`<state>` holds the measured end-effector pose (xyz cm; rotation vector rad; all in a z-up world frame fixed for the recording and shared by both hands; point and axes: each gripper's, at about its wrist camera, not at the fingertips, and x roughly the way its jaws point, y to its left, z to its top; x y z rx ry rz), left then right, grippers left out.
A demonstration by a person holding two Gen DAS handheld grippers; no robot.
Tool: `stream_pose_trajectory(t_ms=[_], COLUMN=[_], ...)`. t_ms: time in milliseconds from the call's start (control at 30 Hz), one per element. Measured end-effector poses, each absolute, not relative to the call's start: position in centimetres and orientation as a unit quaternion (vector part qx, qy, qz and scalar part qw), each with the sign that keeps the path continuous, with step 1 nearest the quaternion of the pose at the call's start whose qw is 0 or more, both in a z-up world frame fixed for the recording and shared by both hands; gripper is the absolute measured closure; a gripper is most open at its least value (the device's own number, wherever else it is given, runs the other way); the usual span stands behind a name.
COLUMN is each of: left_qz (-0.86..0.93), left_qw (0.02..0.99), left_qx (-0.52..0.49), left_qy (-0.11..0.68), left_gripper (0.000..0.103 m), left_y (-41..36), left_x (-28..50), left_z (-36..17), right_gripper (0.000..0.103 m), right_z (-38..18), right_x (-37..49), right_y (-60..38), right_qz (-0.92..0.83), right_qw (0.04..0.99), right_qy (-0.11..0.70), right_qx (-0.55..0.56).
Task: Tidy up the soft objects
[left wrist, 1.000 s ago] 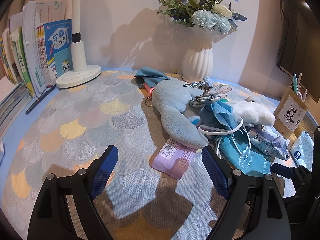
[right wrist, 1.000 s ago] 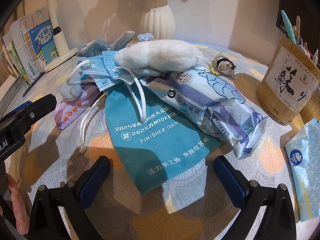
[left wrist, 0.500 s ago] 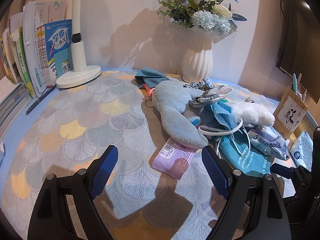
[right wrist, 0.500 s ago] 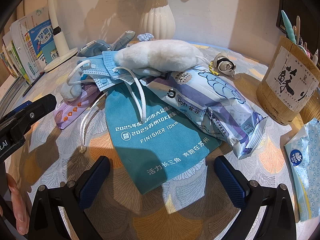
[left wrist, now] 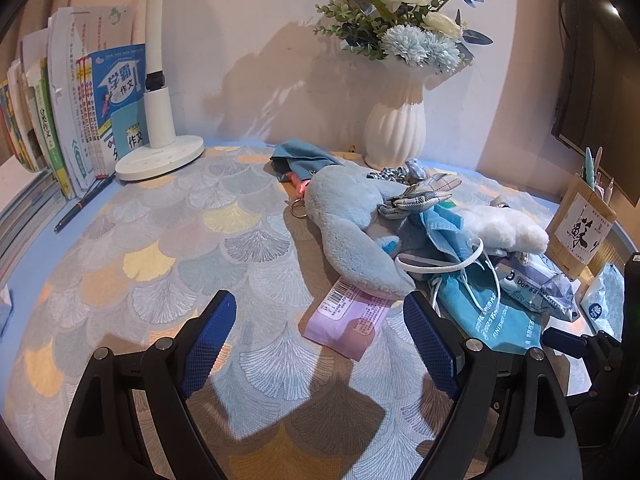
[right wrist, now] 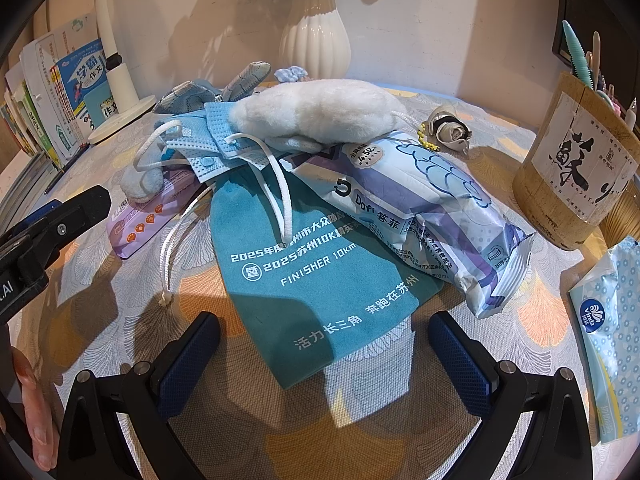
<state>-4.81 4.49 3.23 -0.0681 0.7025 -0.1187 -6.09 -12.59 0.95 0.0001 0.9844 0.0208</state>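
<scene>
Fan-patterned cloth covers the table (left wrist: 168, 248), with a white wall behind, books (left wrist: 72, 120) and a white lamp base (left wrist: 160, 156) at far left, and a ribbed white vase (left wrist: 394, 128) of blue and white flowers at the far middle. Soft things lie heaped right of centre: a blue plush toy (left wrist: 352, 232) resting on a lilac wipes packet (left wrist: 348, 320), blue face masks (right wrist: 216, 140), a white plush (right wrist: 320, 112) on top, a teal drawstring pouch (right wrist: 316, 276) nearest, and a purple-and-white tissue pack (right wrist: 424, 216) across its right edge. A wooden pen holder (right wrist: 576, 168) stands at right. The left gripper (left wrist: 318, 340) hovers released, nothing between its pads, just short of the packet. The right gripper (right wrist: 324, 364) is likewise spread wide and empty over the pouch's near end.
</scene>
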Motion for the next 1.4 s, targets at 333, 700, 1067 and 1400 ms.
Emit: stream_pose_trajectory(t_ms=[333, 700, 1067, 1400], left_qz=[-0.062, -0.061, -0.147, -0.176], left_qw=[0.934, 0.931, 0.928, 0.923], left_qx=[-0.025, -0.015, -0.015, 0.017], left_qy=[0.351, 0.359, 0.342, 0.341], left_gripper=[0.018, 0.018, 0.018, 0.018], left_y=[4.1, 3.9, 3.7, 2.4], left_x=[-4.6, -4.4, -6.9, -6.4], left_z=[3.0, 2.8, 5.6, 5.7], right_gripper=[0.000, 0.000, 0.000, 0.000], right_z=[1.3, 1.4, 10.2, 12.4], right_x=[-8.0, -10.7, -14.9, -14.2], right_y=[-13.1, -13.0, -16.7, -20.0], right_qz=[0.063, 0.078, 0.063, 0.057], right_qw=[0.861, 0.858, 0.926, 0.948], right_qy=[0.505, 0.506, 0.371, 0.310], right_qx=[-0.006, -0.035, -0.028, 0.046])
